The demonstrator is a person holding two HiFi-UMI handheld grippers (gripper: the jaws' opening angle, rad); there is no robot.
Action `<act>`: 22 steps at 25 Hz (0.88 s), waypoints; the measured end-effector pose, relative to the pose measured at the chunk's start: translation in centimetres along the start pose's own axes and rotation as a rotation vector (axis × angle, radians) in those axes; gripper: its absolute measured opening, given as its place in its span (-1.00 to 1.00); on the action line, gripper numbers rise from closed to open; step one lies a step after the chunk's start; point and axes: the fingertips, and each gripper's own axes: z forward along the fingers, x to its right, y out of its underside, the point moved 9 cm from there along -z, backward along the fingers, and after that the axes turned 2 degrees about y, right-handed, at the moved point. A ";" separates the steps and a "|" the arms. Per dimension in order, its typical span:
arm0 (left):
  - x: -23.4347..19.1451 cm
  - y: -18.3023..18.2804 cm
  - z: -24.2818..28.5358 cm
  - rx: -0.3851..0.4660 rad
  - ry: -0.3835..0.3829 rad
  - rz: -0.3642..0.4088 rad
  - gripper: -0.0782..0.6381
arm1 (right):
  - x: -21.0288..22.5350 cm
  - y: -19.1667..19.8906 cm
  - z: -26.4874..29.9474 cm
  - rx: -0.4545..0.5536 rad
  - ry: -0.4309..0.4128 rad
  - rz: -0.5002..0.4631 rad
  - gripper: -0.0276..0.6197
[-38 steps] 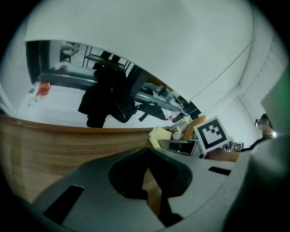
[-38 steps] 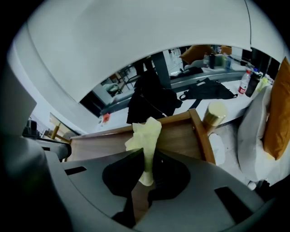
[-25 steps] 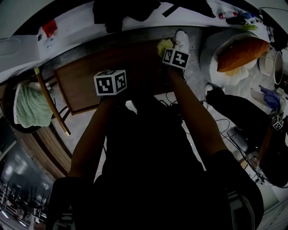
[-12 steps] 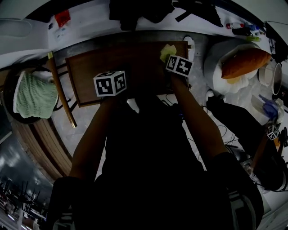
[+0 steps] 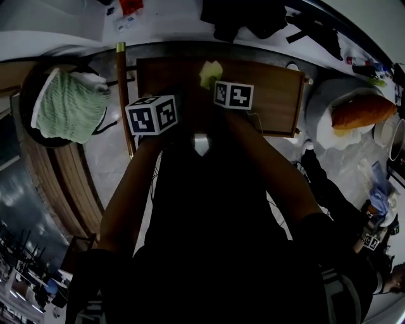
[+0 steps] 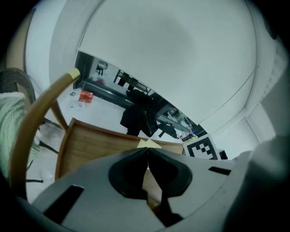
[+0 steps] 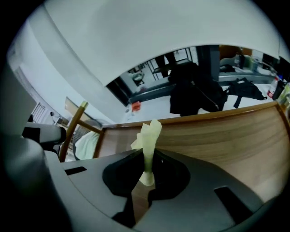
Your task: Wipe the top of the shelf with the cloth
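Two grippers are over a brown wooden shelf [image 5: 278, 95], with the person standing close against it. Right gripper [image 7: 146, 159] pinches a pale yellow-green cloth [image 7: 149, 133]: jaws clamped on its bunched lower part, loose end sticking up past the tips. The cloth sits above the left half of the shelf top, near the far edge in the head view; can't tell if it touches the wood. Left gripper [image 6: 147, 156] has its jaws pressed together with nothing between them. It is held just beside the right one at the shelf's left end, and the cloth's tip shows beyond its jaws. Curved wooden chair [image 6: 38, 113] stands left of the shelf with a green towel [image 5: 69, 107] on it. Black jacket [image 5: 243, 19] lies on the white surface [image 5: 171, 25] behind the shelf.
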 end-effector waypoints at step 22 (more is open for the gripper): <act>-8.0 0.4 -10.6 0.103 -0.069 -0.065 -0.75 | -17.6 3.4 11.0 -0.075 -0.258 -0.098 -0.79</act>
